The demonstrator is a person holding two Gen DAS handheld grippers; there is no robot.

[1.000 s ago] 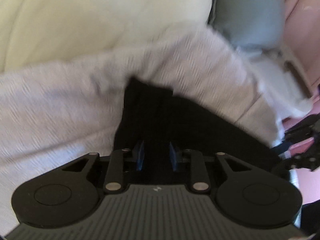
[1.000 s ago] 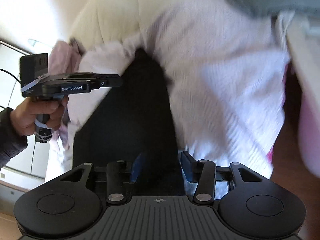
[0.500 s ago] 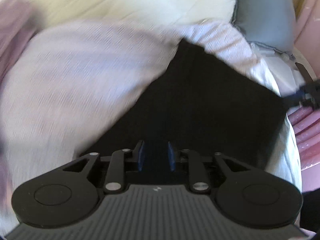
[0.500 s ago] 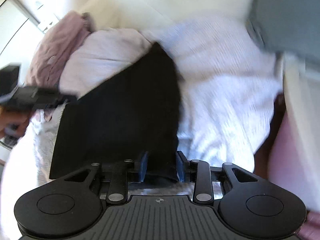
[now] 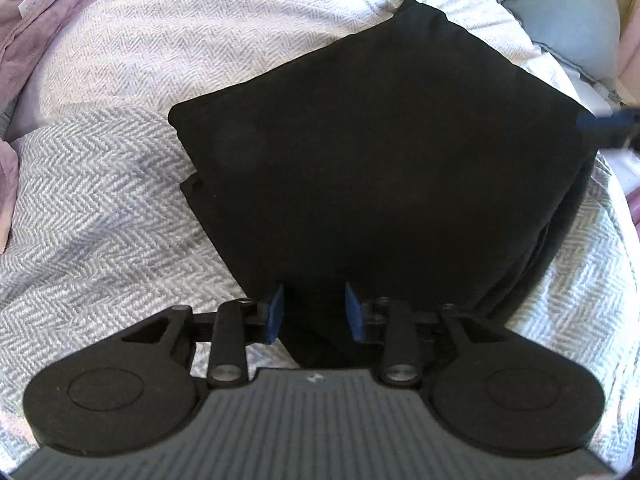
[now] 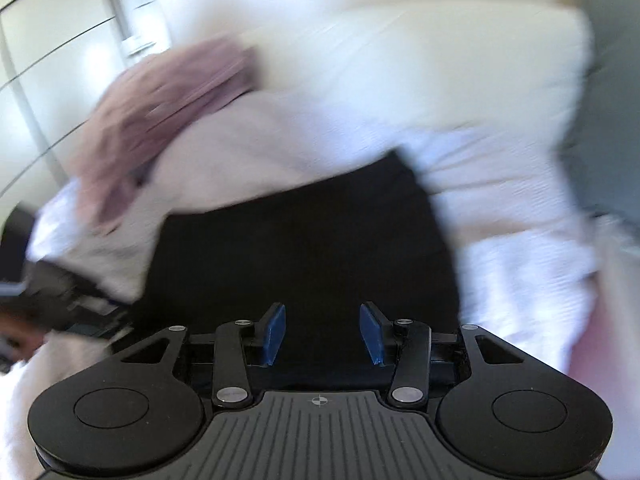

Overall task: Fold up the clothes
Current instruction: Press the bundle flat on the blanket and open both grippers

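Note:
A black garment (image 5: 380, 152) lies folded into a rough square on a grey-and-white herringbone blanket (image 5: 100, 200). My left gripper (image 5: 314, 304) is at its near corner. Its jaws are opening, and the black cloth is still between the blue pads (image 5: 276, 308). In the right wrist view, which is blurred, the same garment (image 6: 300, 260) runs in between the pads of my right gripper (image 6: 322, 332), which is shut on its edge. That gripper's dark tip (image 5: 604, 122) shows at the garment's right corner in the left wrist view. The left gripper, held in a hand (image 6: 60, 300), shows blurred at the left edge.
A crumpled mauve garment (image 5: 36, 4) lies at the far left of the blanket. A grey-blue pillow (image 5: 568, 12) sits at the far right and a cream pillow (image 6: 440, 60) behind. White cupboard doors (image 6: 48, 60) stand beyond the bed.
Both grippers have swung across the bed with the black garment, which now lies flat and folded on the blanket. The left pads stand slightly wider apart than half a second ago.

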